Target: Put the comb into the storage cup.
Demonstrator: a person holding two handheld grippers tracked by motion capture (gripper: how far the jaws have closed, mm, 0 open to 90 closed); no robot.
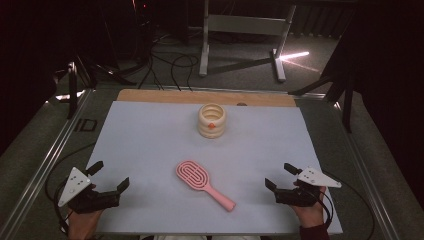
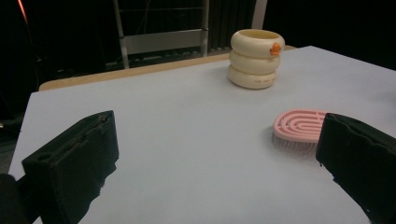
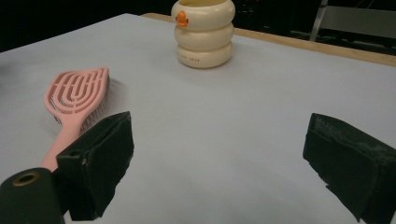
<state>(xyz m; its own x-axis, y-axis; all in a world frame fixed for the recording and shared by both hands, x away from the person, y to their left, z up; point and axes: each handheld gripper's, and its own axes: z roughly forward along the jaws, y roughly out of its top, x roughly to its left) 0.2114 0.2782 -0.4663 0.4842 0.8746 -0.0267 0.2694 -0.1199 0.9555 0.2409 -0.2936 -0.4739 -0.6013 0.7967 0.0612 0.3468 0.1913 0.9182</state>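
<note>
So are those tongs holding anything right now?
Left tongs: open, holding nothing.
Right tongs: open, holding nothing.

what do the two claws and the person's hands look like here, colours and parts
Both are black two-jaw tools. The left claw carries a grey three-cornered plate with small dark dots, and a thin black cable loops from it. The right claw has the same plate and cable. Up close the jaws are blocky with rough, matte pads. A dark red sleeve shows at the right hand.
</note>
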